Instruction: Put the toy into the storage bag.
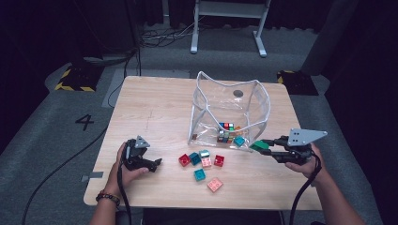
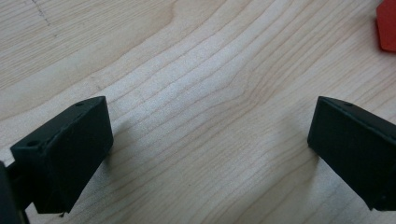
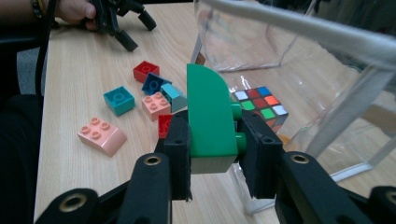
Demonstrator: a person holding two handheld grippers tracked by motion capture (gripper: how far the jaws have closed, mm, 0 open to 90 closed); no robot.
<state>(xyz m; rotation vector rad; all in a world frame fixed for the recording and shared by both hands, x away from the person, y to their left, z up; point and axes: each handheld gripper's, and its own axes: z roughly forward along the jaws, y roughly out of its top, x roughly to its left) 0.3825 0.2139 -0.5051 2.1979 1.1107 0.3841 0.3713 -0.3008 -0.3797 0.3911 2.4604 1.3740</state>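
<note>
**Green brick held beside the clear bag**

Just beside the open clear plastic bag on the pale wooden table, the right gripper clamps a green rounded plastic brick between its jaws, above the tabletop. Loose red, teal and pink bricks lie near the bag's front; a colourful puzzle cube sits inside. The left gripper rests on the table, jaws wide apart with nothing between them.
</note>
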